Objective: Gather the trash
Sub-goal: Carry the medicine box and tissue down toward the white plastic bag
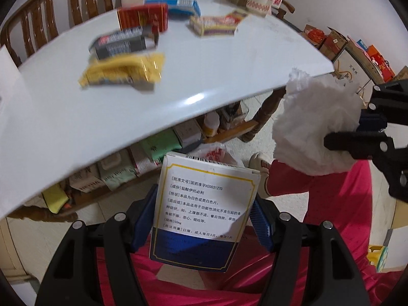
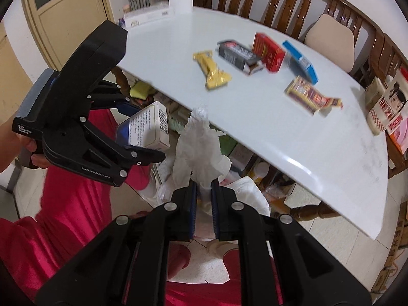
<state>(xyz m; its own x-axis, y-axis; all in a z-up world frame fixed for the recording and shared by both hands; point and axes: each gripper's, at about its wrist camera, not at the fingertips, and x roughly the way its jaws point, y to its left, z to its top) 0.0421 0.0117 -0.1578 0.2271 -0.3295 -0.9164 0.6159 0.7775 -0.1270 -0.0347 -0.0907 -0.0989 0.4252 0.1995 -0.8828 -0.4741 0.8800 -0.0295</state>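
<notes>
Left gripper (image 1: pixel 204 219): jaws clamped on a white-and-blue medicine box (image 1: pixel 204 211), printed side facing the camera, blue pads on both its side edges. Box was held off the tabletop (image 1: pixel 229 76), below its near edge, over my red clothing (image 1: pixel 331 216).

Right gripper (image 2: pixel 204 206): jaws pinched nearly together on a crumpled white tissue (image 2: pixel 201 148), which stuck up and out past the pads. Also off the tabletop, in front of its edge. In the left view the tissue (image 1: pixel 313 125) sat to the right of the box, apart from it.

Remaining on the tabletop (all motion-blurred): yellow wrapper (image 2: pixel 213 70), grey box (image 2: pixel 238 54) with one end open, red box (image 2: pixel 269 51), blue box (image 2: pixel 302 62), and a yellow-red packet (image 2: pixel 309 95) nearest the far end. None touching either gripper.

A white plastic bag (image 2: pixel 244 191) lay on the floor under the table edge, just beyond my right pads (couldn't tell what was in it). Shelf under the table was packed with cartons (image 1: pixel 114 168).
</notes>
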